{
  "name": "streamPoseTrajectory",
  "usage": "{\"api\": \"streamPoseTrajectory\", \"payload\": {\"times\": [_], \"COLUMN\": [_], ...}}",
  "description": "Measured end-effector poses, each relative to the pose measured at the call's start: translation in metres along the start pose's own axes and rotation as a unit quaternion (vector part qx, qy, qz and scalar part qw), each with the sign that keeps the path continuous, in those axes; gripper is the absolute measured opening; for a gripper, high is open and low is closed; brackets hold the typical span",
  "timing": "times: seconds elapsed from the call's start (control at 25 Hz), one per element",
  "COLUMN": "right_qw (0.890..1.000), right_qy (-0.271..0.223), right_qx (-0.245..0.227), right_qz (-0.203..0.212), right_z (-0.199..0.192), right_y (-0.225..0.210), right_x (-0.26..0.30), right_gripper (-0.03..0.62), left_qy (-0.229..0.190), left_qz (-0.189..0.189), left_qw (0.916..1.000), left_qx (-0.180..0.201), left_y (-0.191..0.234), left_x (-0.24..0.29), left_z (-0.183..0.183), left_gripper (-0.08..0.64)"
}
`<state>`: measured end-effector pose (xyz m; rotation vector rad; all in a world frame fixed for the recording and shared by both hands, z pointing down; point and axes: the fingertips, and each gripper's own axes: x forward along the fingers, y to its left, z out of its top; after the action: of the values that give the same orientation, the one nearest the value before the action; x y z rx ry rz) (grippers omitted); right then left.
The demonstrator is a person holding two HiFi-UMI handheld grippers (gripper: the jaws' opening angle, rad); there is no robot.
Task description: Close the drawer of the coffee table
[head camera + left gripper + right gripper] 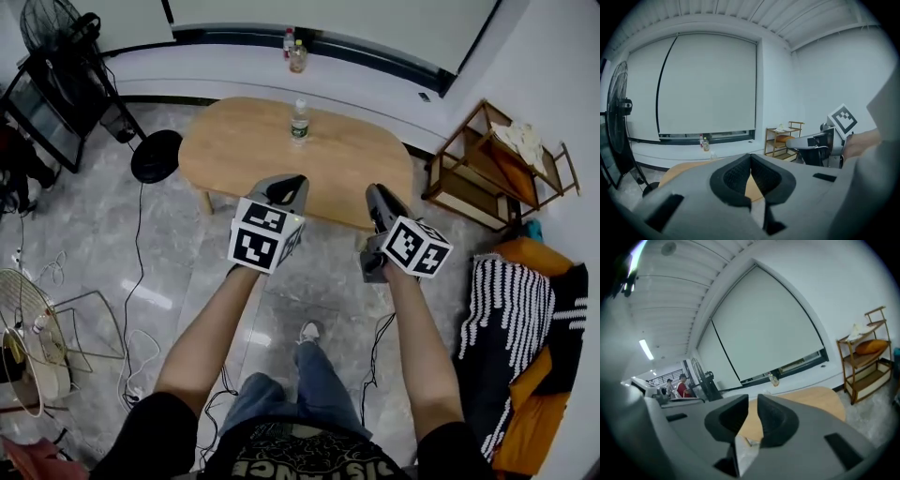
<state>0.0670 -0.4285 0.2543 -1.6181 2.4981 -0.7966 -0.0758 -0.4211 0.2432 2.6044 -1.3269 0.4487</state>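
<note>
The oval wooden coffee table (pixel 244 150) stands ahead of and below me; a clear bottle (pixel 299 122) is on its far side. No drawer shows in any view. Both grippers are held up in the air over the table's near edge, apart from it. My left gripper (pixel 289 184) has its pads closed together with nothing between them (pixel 750 157). My right gripper (pixel 376 194) shows a narrow gap between its pads, empty (pixel 753 404). The table top (pixel 811 399) lies beyond the right jaws. The right gripper (pixel 799 141) also appears in the left gripper view.
A standing fan (pixel 58 30) and a black round base (pixel 156 156) are at the left. A wooden shelf (pixel 497 164) and a striped cushion (pixel 516 319) are at the right. Bottles (pixel 296 52) stand on the window ledge. Cables (pixel 141 356) lie on the floor.
</note>
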Motion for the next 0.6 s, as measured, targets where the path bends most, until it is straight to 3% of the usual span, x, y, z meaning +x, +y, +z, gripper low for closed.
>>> {"api": "streamPoseTrajectory", "payload": {"times": [0.32,0.6], "right_qw": [0.993,0.985], "right_qy": [0.017,0.01], "right_qx": [-0.116,-0.173], "right_qz": [0.001,0.008], "right_z": [0.073,0.086], "right_y": [0.064,0.101], "right_x": [-0.054,-0.084], "right_gripper": [0.02,0.005], "left_qy": [-0.014,-0.031], "left_qz": [0.012,0.02], "left_qw": [0.9998,0.9992], "left_qx": [-0.006,0.014], "left_y": [-0.023,-0.035], "left_x": [-0.057,-0.094], "left_z": [0.066,0.092], "left_gripper": [0.005,0.005]}}
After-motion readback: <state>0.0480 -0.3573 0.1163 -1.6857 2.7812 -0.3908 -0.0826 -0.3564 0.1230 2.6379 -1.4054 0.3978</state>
